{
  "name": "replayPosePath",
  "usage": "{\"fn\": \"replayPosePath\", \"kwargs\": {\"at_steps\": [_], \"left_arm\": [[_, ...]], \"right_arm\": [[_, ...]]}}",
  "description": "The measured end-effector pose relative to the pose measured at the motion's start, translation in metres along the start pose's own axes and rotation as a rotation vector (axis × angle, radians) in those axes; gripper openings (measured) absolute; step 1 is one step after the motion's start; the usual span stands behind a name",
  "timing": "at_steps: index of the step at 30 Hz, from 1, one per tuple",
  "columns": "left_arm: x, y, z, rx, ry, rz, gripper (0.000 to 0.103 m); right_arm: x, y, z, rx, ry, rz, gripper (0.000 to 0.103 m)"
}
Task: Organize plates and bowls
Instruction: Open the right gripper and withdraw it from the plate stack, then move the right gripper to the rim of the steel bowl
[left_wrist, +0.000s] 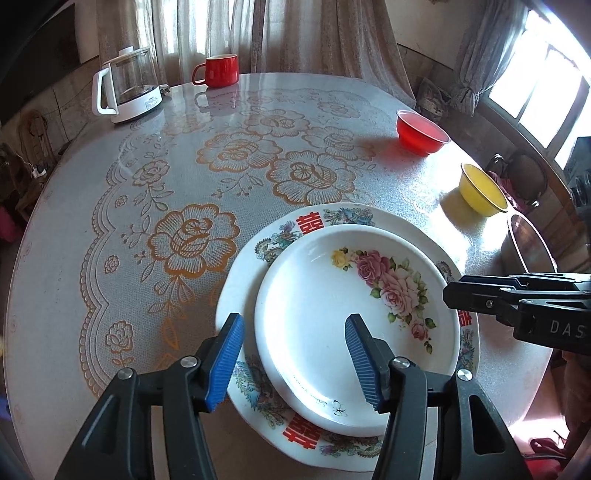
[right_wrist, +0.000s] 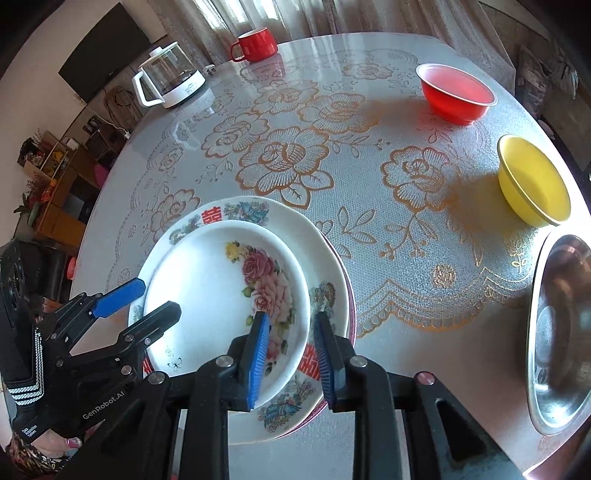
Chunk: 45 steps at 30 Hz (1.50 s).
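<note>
Both your grippers, left gripper and right gripper, stand released astride the rose plate's rim; yellow bowl sits upper right, nearer your right one

A white rose-patterned plate lies nested on a larger white plate rimmed with birds and red characters, both flat near the table's front edge. A red bowl and a yellow bowl stand upright, apart, toward the far right, with a steel basin just beside the yellow one
</note>
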<state>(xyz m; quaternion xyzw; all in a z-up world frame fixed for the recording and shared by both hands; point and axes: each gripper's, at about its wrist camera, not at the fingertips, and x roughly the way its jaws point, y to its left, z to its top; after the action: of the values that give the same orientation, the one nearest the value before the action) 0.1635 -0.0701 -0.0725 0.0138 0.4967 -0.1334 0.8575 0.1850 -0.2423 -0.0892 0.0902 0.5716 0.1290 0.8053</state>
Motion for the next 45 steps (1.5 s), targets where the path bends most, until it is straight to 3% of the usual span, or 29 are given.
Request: {"fn": "replayPosePath", "kwargs": {"at_steps": [4, 10, 28, 37, 45], "left_arm": [[-0.001, -0.001, -0.001, 0.003, -0.002, 0.002, 0.062], [-0.007, 0.001, -0.002, -0.017, -0.022, 0.004, 0.075], [-0.029, -0.016, -0.004, -0.039, -0.053, -0.030, 0.082], [-0.033, -0.060, 0.009, 0.002, -0.060, -0.098, 0.087], [-0.027, -0.128, 0.028, 0.104, -0.059, -0.154, 0.090]], "right_arm": [[0.004, 0.000, -0.004, 0.016, 0.018, 0.017, 0.024], [0.002, 0.001, -0.008, 0.023, 0.014, 0.021, 0.025], [-0.045, -0.019, -0.031, 0.090, -0.118, 0.013, 0.029], [-0.080, -0.062, -0.048, 0.190, -0.198, -0.009, 0.031], [-0.124, -0.132, -0.066, 0.295, -0.298, -0.102, 0.037]]}}
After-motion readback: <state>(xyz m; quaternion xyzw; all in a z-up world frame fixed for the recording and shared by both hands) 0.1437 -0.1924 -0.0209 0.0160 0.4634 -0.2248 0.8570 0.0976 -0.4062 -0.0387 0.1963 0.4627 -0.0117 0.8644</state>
